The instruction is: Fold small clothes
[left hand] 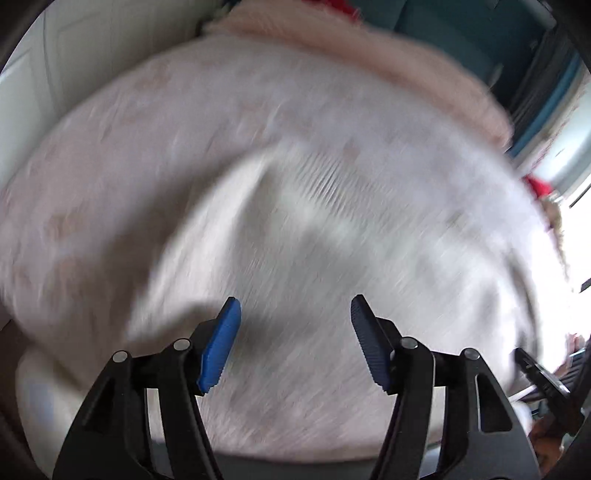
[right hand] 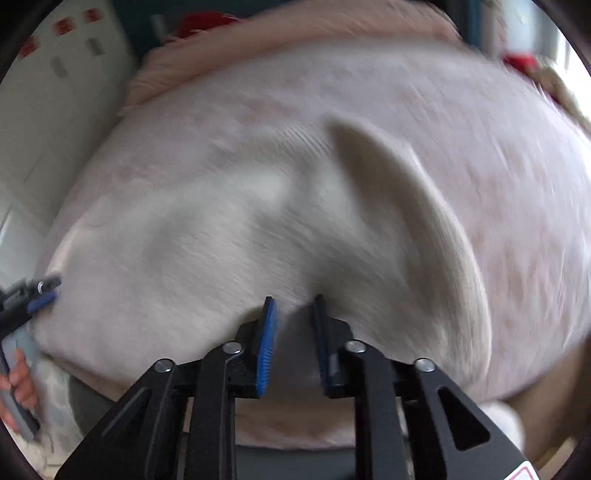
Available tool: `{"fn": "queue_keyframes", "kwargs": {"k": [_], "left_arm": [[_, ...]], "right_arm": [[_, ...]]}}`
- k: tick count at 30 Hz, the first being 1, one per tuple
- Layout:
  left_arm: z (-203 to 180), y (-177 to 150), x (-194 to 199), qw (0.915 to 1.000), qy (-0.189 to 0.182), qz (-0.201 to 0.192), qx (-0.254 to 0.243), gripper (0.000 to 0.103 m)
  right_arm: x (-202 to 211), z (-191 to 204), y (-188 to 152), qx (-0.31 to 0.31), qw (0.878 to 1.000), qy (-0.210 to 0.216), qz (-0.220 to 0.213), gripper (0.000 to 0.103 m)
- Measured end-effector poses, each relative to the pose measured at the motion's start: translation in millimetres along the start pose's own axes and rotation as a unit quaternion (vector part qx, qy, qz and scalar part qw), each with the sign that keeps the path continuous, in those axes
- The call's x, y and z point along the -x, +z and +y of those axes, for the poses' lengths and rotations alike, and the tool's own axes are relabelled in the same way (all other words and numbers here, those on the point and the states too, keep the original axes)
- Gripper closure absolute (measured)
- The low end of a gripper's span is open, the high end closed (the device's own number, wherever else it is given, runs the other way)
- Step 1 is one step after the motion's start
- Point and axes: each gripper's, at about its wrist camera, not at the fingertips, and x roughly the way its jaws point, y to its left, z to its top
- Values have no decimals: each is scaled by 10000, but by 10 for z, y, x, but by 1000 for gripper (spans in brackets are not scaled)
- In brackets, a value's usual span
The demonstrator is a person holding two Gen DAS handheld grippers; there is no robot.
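A white ribbed garment (left hand: 332,258) lies blurred on a pale pink bed cover (left hand: 147,129). My left gripper (left hand: 295,299) hovers over its near part, open, with nothing between the blue pads. In the right wrist view the same garment (right hand: 207,258) spreads out, and one fold (right hand: 417,206) rises in a curve toward my right gripper (right hand: 293,299). Its jaws stand close together with cloth pinched at the tips. The left gripper (right hand: 50,290) shows at the far left edge of the garment, held by a hand (right hand: 20,384).
A fluffy pink blanket (left hand: 332,40) lies along the far side of the bed (right hand: 517,184). Something red (left hand: 537,186) sits at the right edge, and another red thing (right hand: 207,20) at the top. White panels (left hand: 74,55) stand to the left.
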Motion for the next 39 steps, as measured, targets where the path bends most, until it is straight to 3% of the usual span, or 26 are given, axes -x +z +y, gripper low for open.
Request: {"fn": "queue_keyframes", "kwargs": {"k": [2,3,5,6,8,9,11,12,13,15,18,23,26,27,29,32,35,38,39], "left_arm": [[71,-115,-46,10000,9,-45,-59,44],[68,-117,-14,9998,80,-108,-156,44],[34,-104,7,9992,226,-80,-311,44],[36,-106,-3,9992,235,-77,-320,43],[69,-121,-15,9995,186,-125,-232,43],[77,-139,-2,9995,163,-158,-224,43],[82,-154,46,9994,164,-164,-264,43],[108,-160,113,9995,143,-187,-222,44],[136,-167,197,9995,66,-266,-154,44],[176,-81,368,9984,-161,-548,-45,44],[122,150,369,9977,-358,-562,82,43],[-66,332,-5,9993,-282,-210,82,39],[-38,232,-248,10000,-2,-30,30,39],[-23,205,-241,9999,-20,-112,-31,39],[11,175,-192,9994,54,-225,-242,39],[219,165,-168,9994,40,-257,-213,39],[366,132,-169,9990,-245,-340,-183,42],[287,106,-145,9985,-99,-439,-319,41],[272,108,-106,9986,-124,-450,-232,41]], "right_arm": [[173,-116,7,-482,9988,70,-68,94],[337,-110,27,-527,9984,10,-213,89],[523,-57,15,-291,9986,-69,-426,89],[498,-76,-12,-103,9987,-373,-344,89],[258,-239,-126,47,9959,-904,90,100],[189,-374,-181,-187,9972,-678,241,101],[387,-444,-169,-637,9969,-467,55,101],[529,-397,-131,-731,9958,-533,-114,95],[629,-319,-91,-695,9961,-464,-288,88],[724,-60,35,-420,9982,-182,-395,88],[595,378,265,-53,9989,255,-390,89],[17,1391,383,652,9918,1090,160,89],[-261,1810,239,1242,9877,857,420,90],[-369,1828,171,1448,9870,552,437,99],[-372,1593,189,1296,9888,647,359,103],[-112,729,329,234,9997,119,-29,103],[56,-161,331,-588,9961,-639,-149,103],[250,-867,187,-1576,9868,-350,-96,103],[328,-935,161,-1706,9849,-260,-127,102]]}}
